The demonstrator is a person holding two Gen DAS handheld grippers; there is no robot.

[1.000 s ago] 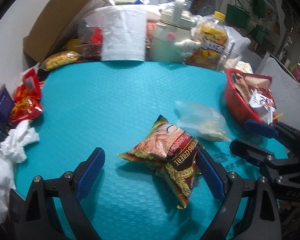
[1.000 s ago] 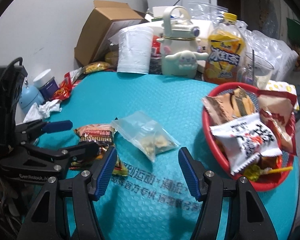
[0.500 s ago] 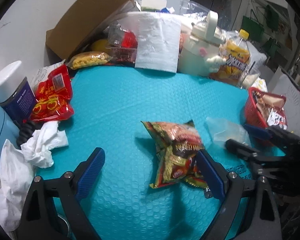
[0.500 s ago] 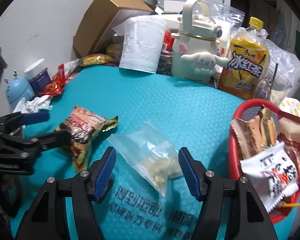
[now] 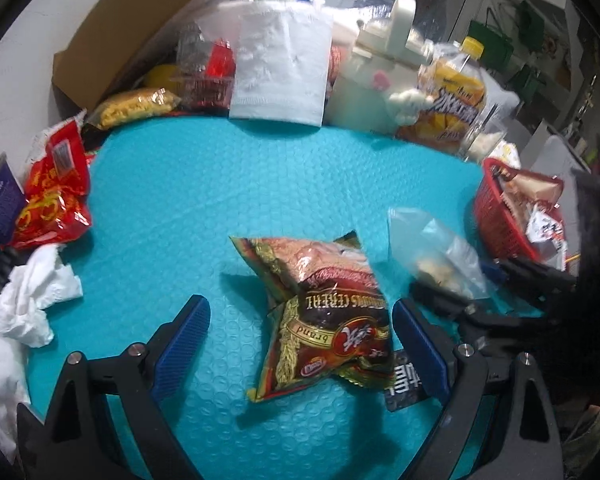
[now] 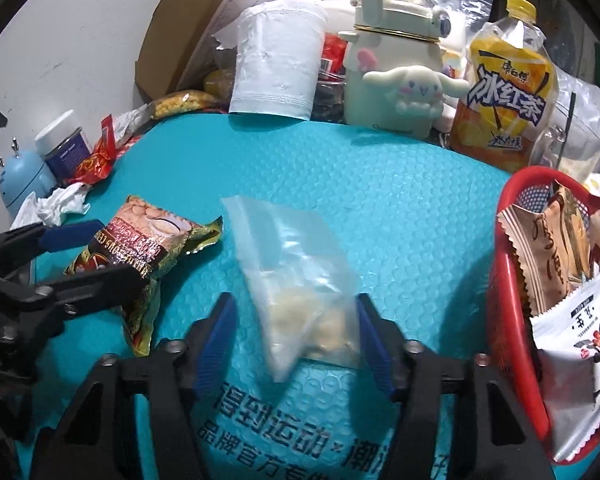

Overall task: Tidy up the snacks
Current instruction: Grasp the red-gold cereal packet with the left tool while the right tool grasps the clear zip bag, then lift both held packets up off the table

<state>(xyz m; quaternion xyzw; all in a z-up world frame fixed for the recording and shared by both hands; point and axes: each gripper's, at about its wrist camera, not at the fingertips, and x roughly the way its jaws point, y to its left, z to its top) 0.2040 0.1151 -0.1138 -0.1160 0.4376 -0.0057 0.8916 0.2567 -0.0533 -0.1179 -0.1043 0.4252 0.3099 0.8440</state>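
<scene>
The clear zip bag lies on the teal bubble-mat surface between the pads of my right tongs, which are closing on it; the right pad looks about at the plastic, the left not yet, so I don't count it as gripped. It should be light, limp and slippery, with loose pale pieces bunched at the near end, so I'd pinch through that lump rather than the empty film. Just to its left the cereal packet sits puffy and crinkly inside my left tongs, which stand wide open and hold nothing; its crimped edge or middle would take a squeeze. The red basket, already holding several snacks, waits at the right
</scene>
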